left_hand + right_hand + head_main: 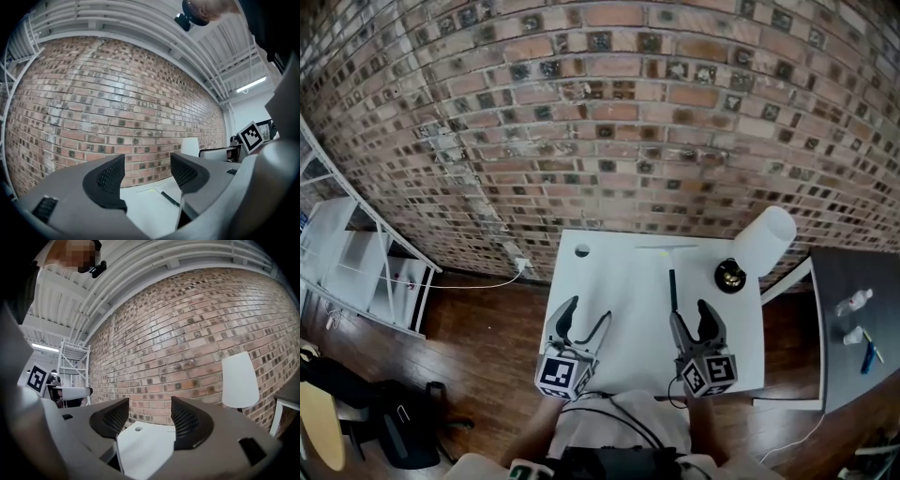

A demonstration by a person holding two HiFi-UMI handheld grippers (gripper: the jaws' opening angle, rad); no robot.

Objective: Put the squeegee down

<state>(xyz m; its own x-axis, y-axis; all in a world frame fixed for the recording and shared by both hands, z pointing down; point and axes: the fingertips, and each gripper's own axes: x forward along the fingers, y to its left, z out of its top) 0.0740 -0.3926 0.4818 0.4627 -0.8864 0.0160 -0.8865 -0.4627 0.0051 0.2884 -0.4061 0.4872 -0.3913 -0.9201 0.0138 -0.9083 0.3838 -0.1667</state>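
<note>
The squeegee (672, 286) lies flat on the white table (619, 291), dark handle toward me and its pale blade (667, 247) at the far end. My right gripper (689, 314) hovers just behind the handle's near end, open, with nothing between its pads. My left gripper (589, 311) is open and empty over the table's near left part. In the left gripper view the squeegee (168, 198) shows between and below the open left gripper (146, 176). The right gripper view looks past the open right gripper (145, 418) at bare tabletop (147, 446).
A lamp with a white shade (762, 241) and black base (730, 275) stands at the table's far right corner. A small hole (582, 250) is at the far left. A brick wall (609, 122) is behind, a white rack (356, 262) at left, and a dark table (853, 319) with small items at right.
</note>
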